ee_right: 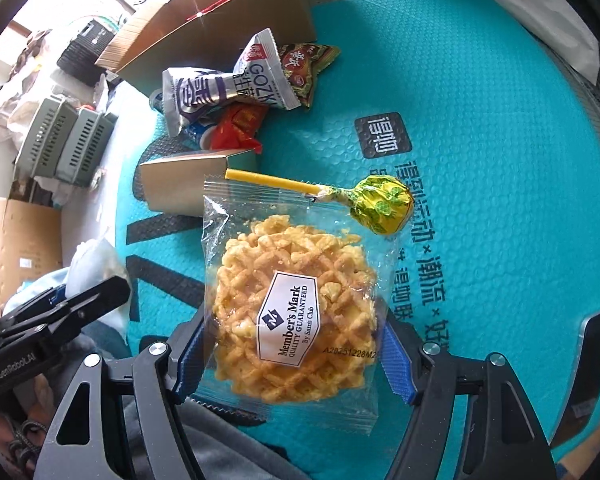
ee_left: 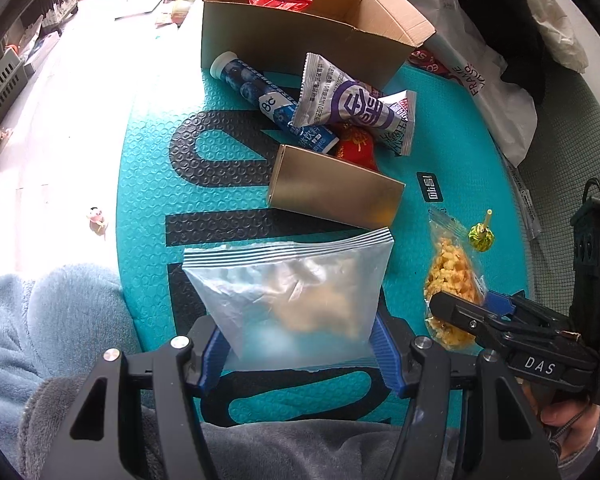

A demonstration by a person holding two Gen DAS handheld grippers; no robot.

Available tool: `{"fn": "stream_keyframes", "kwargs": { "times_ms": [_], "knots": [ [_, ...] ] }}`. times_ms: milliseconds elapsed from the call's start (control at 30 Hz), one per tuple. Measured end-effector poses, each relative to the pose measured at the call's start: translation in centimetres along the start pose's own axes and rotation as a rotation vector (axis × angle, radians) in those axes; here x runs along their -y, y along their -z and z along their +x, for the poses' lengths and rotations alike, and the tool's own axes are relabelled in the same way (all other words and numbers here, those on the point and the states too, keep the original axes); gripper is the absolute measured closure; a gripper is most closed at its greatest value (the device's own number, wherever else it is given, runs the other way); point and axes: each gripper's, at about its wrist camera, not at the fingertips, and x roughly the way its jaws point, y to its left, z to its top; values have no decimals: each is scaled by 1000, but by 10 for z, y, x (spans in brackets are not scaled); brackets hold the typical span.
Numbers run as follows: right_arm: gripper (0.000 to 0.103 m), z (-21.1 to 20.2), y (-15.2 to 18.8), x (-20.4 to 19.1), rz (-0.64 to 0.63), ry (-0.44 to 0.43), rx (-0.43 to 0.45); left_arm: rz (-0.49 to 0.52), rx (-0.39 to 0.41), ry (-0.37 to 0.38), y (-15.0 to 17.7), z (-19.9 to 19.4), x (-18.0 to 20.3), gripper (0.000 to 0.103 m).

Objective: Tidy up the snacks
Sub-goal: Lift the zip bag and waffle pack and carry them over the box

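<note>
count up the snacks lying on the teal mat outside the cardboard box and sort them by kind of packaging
Zip bags: 1, frosted zip bag
Clear wrappers: 1, waffle cookie
Lollipops: 1, green lollipop
Tubes: 1, blue tube
Small boxes: 1, gold box
Sealed pouches: 4, purple-and-silver pouch, GOZK pouch, brown-green pouch, red pouch
Total: 9

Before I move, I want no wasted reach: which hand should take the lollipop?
Right, probably. The lollipop lies just beyond the waffle packet between the right tongs. The left tongs straddle the frosted zip bag, farther away.
</note>
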Motion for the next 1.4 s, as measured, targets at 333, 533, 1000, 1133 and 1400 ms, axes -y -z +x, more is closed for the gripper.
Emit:
{"fn": "stream_keyframes", "kwargs": {
  "times_ms": [333, 533, 1000, 1133, 1400],
  "knots": [
    [30, -24, -7, -26, -33, -106, 12, -11, 55, 17, 10, -32, 7, 42],
    [30, -40, -9, -37, -67, -138, 36, -9, 112, 4, 7, -58, 9, 42],
    [30, -81, -44, -83, -197, -169, 151, -14, 227, 8, -37, -109, 14, 42],
    [30, -86, -64, -94, -231, -177, 172, -19, 242, 5, -60, -115, 14, 42],
    [30, -88, -112, -109, -279, -186, 206, -22, 276, 20, -113, -115, 13, 42]
  ]
}}
